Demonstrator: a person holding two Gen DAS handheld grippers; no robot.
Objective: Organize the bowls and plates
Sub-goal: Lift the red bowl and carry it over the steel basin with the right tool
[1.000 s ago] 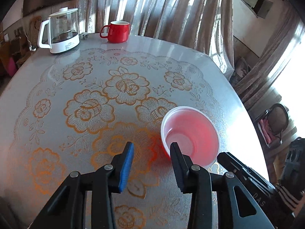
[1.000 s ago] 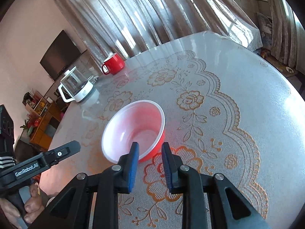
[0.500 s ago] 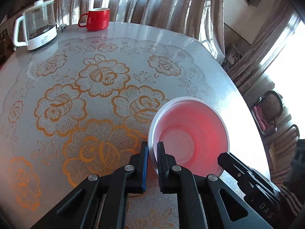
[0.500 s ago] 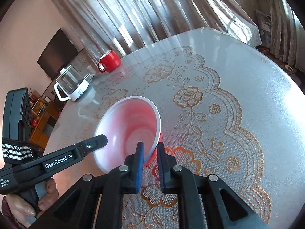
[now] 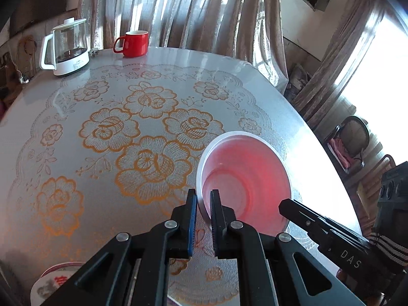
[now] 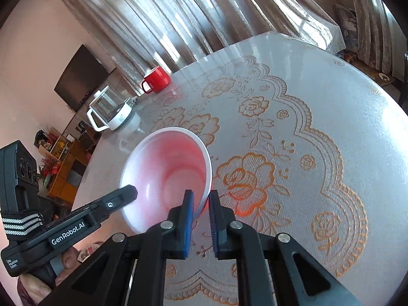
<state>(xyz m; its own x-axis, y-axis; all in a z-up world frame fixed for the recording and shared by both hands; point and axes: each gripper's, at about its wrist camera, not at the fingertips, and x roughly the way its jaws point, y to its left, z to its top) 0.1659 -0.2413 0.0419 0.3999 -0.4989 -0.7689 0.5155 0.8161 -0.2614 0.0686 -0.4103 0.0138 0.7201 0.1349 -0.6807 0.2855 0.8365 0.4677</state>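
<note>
A red bowl (image 5: 244,178) with a white inside is the landmark here: it is tilted above the worktop (image 5: 76,132), which is covered by a lace-patterned cloth with orange roses. The left hand-held gripper (image 5: 203,201) is clamped on the bowl's near rim, one blue-padded finger outside the wall and the other inside it. The right hand-held gripper (image 6: 201,200) is likewise closed on the rim at the bowl's opposite side, with one finger inside and one outside; in the left wrist view its black body comes in at the bowl's lower right. Far beyond the bowl, at the worktop's back edge before the curtains (image 5: 193,10), stand a red mug (image 5: 134,43) and, just beside it, a glass kettle (image 5: 67,47) on a white base. Nearer than the bowl, at the lower left corner of the left wrist view, the rim of a patterned plate (image 5: 51,280) shows, mostly hidden behind the gripper.
</note>
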